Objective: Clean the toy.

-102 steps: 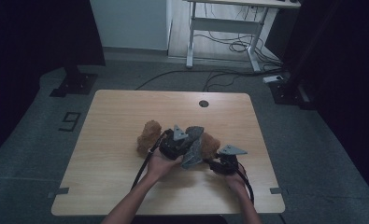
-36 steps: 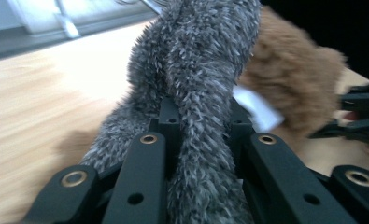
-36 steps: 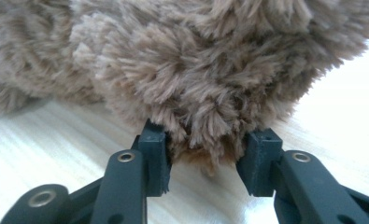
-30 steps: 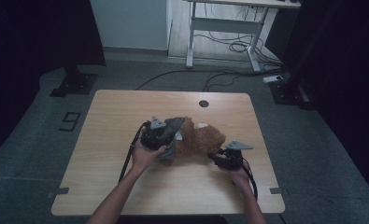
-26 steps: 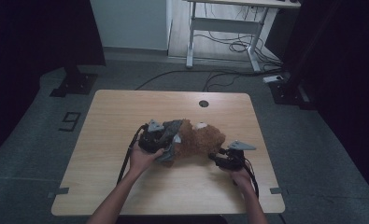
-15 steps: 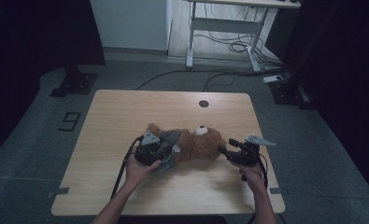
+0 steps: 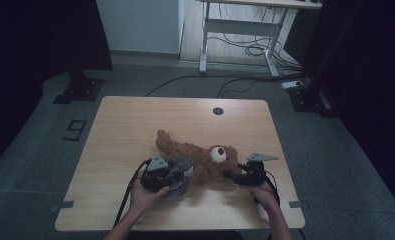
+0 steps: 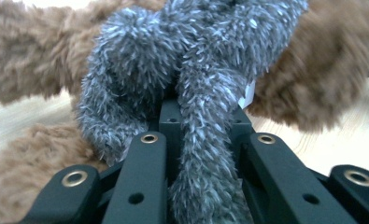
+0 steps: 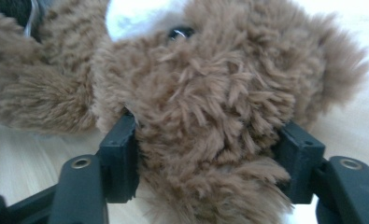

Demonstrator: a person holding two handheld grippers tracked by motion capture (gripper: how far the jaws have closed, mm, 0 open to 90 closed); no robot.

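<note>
A brown teddy bear (image 7: 205, 159) lies stretched across the wooden table (image 7: 135, 120), head to the right, white muzzle up. A grey fluffy piece (image 7: 181, 167) lies over its body at the left. My left gripper (image 7: 177, 178) is shut on a strand of that grey fluffy piece (image 8: 201, 93), which runs down between the jaws, with brown fur (image 8: 331, 79) behind. My right gripper (image 7: 228, 175) is open at the bear's head. Its jaws stand wide on either side of the head (image 9: 219, 93), with the right gripper (image 9: 208, 140) touching the fur.
A round cable hole (image 7: 217, 111) sits near the table's far edge. The far half of the table is bare wood. A desk frame with cables (image 7: 245, 35) stands on the floor beyond. Black stands flank the table.
The bear has come down from a bunched heap to lie stretched on the table. My right gripper has moved in from the right to straddle its head. The left keeps hold of the grey piece.
</note>
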